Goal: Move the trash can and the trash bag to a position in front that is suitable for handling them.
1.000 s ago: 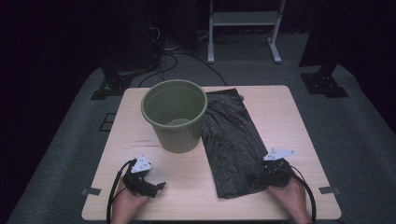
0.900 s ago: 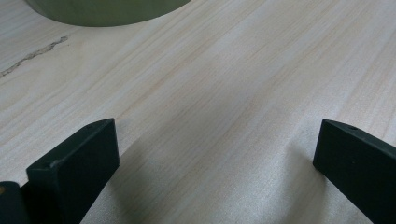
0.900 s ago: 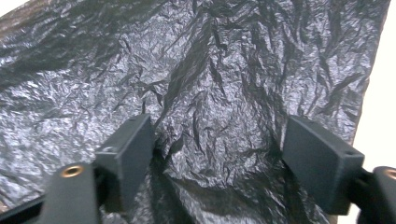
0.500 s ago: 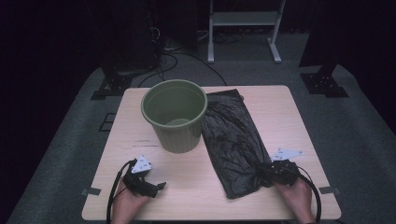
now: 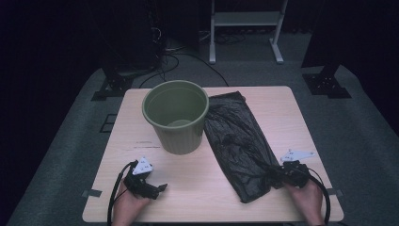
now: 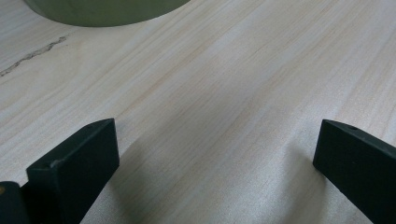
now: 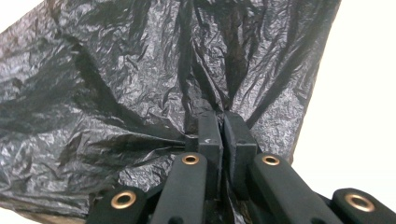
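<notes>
A black plastic bag lies flat on the wooden table, just right of an upright green bin. My right gripper is at the bag's near right edge; its jaws have just been closing and now pinch a bunched fold of the bag, with the film gathered between the pads at the gripper tips. My left gripper rests at the near left of the table, open, with bare wood between its fingers. The bin's base shows ahead of it.
The table's near edge runs just below both hands. A white metal stand and dark equipment stands with cables on the floor sit beyond the far edge. Bare wood lies between the two grippers.
My right gripper has closed on the bag's near right edge and drawn it slightly to the right, puckering the film. The left gripper has stayed put.
</notes>
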